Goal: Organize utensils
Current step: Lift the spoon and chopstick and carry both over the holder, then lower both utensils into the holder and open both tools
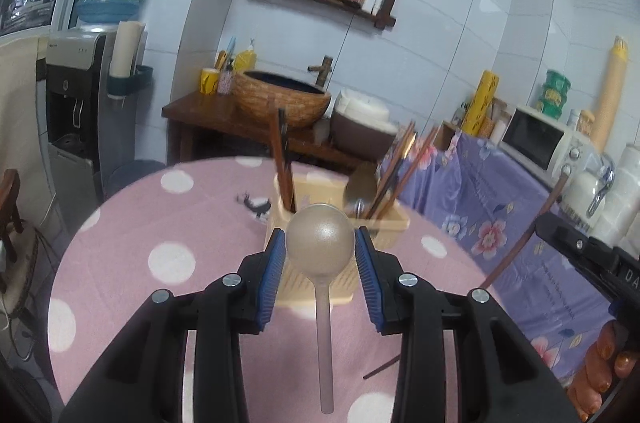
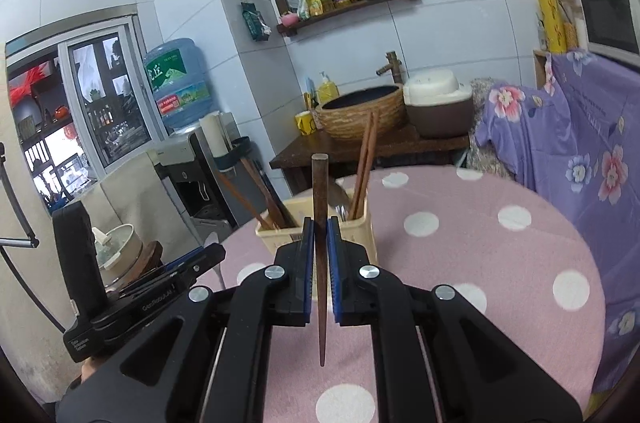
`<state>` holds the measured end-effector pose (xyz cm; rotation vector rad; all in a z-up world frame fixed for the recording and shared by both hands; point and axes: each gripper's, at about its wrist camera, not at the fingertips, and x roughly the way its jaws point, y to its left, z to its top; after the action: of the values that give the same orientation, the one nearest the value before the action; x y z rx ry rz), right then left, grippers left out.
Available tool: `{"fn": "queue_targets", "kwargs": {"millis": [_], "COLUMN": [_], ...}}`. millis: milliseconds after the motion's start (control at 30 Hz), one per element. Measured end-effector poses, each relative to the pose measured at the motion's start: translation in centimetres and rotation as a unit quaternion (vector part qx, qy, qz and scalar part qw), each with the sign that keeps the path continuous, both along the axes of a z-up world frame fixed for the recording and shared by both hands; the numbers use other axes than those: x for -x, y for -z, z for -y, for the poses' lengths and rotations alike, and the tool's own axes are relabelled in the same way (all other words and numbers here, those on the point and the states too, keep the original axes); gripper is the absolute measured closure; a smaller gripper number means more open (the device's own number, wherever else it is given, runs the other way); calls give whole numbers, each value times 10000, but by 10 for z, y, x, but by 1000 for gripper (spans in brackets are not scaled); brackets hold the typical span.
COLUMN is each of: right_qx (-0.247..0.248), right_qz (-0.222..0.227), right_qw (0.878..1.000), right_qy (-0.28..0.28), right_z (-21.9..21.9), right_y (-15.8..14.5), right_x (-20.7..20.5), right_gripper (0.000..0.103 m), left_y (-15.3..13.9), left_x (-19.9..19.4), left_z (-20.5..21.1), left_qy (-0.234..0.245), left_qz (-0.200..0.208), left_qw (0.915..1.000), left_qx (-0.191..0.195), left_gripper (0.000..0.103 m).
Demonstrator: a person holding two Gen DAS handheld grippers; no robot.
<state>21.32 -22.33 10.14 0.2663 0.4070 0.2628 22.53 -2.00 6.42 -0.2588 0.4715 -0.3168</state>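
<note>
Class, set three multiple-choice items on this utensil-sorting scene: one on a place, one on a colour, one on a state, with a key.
1. Where does the beige utensil holder stand?
A. on the dotted pink table
B. in the basin
C. on the microwave

2. What colour is the spoon at the left gripper?
A. red
B. beige
C. green

3. How does the right gripper stand?
A. wide open, empty
B. shut on a cup
C. shut on a brown chopstick

Key: A, the table carries it; B, its bowl is pale beige; C, both pads press the chopstick.
</note>
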Motion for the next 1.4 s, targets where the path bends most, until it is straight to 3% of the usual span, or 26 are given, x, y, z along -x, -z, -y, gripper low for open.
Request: {"fn": "queue_targets", "kwargs": {"millis": [233,400,533,667,867,1067,1333,1400], "right_qx": [269,350,349,366,376,539,373,329], "right_qz": [686,988,817,563,263,75,-184,-130], "right_qw": [9971,9928,9937,9954,9971,9970,9976,9982], "right_qy": [198,572,678,683,611,557,557,489], "right_z": [-1,-1,-1,-5,-13,-25,-18,-16], "right_y": [-96,-130,-105,-62,-13,18,47,47], "right_x": [-29,-65,-90,-105,-112,-119,-127,-125], "right_gripper": [95,95,95,95,95,96,96,96], "left_y": [-89,-100,-68,-28,7,26,36,35], "left_x": [-43,-73,-89,-95,-93,-87,-83,-77], "left_z": [18,41,57,59,56,65,59,58], "left_qy": [-449,-891,-1008,-998,-864,-608,-453,-450], "left_qz": [935,1350,1247,951,638,509,340,389], "left_qw": [9946,9868,9863,9896,9931,9936,9947,9943], "left_qx": [56,-101,-382,-418,-478,-807,-862,-890], "left_gripper": [67,67,67,67,67,67,66,61]}}
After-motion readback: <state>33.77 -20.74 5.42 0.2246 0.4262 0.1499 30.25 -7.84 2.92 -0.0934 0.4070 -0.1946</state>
